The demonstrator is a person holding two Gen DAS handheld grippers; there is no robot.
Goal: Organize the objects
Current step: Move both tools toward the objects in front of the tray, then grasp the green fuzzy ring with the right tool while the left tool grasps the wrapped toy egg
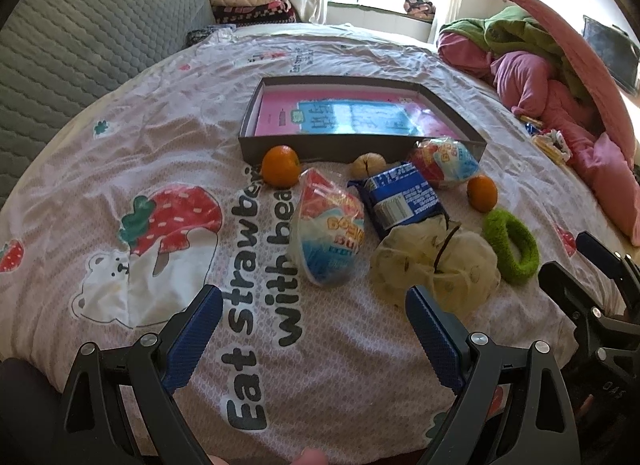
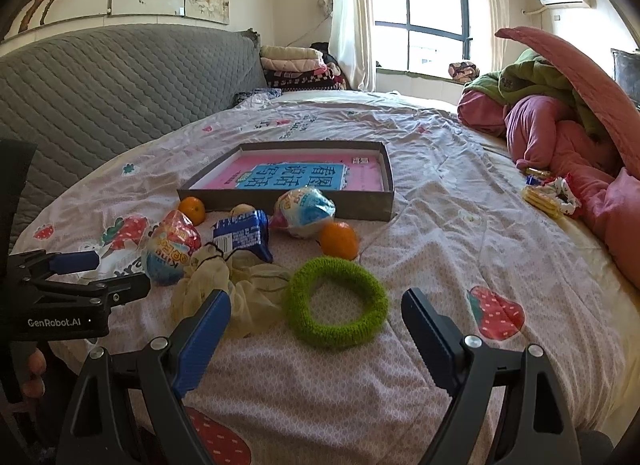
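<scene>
Just ahead of right claw (image 2: 316,325): green ring (image 2: 338,302).

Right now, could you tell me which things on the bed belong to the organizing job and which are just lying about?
For the job:
- grey box
- two oranges
- two snack bags
- blue packet
- green ring
- cream scrunchie
- small beige item, unclear

Just lying about:
- pink bedding
- folded blankets
- wrappers

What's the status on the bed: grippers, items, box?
Left gripper open, empty. Right gripper open, empty, green ring just ahead. Snacks, both oranges outside the box. Nothing blocking.
</scene>
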